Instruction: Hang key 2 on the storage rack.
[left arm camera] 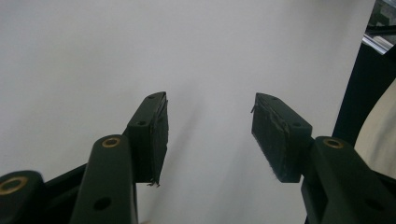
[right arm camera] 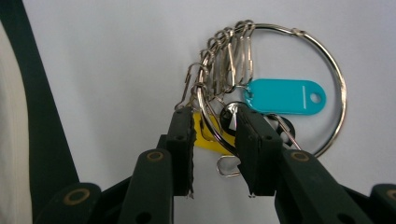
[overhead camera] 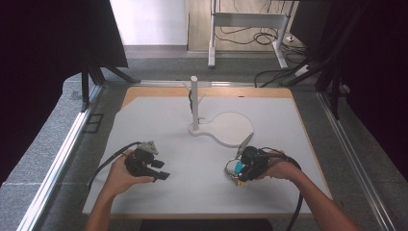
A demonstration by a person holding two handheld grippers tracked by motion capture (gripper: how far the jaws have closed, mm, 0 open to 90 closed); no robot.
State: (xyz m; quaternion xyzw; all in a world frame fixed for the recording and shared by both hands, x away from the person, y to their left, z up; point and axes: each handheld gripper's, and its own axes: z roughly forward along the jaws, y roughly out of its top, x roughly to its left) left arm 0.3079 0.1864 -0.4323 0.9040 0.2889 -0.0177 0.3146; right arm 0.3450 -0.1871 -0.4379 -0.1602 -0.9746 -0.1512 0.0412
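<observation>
A large metal key ring (right arm camera: 344, 93) lies on the white mat (overhead camera: 159, 125). It carries a teal tag (right arm camera: 285, 96), a yellow tag (right arm camera: 208, 136) and several wire clips (right arm camera: 229, 56). My right gripper (right arm camera: 215, 128) straddles the ring's near side, jaws narrowly apart, with gaps showing on both sides of the wire. In the high view the key ring (overhead camera: 234, 167) sits at the tip of the right gripper (overhead camera: 236, 174), right of centre near the front. My left gripper (overhead camera: 162, 170) rests on the mat at front left; in its own view the left gripper (left arm camera: 210, 135) stands wide open with nothing between the pads.
A white post (overhead camera: 194, 98) with small hooks rises from a rounded white base plate (overhead camera: 233, 127) at the mat's back centre. Wooden table edge (overhead camera: 207, 90) borders the mat. Metal rails (overhead camera: 62, 154) run along both sides.
</observation>
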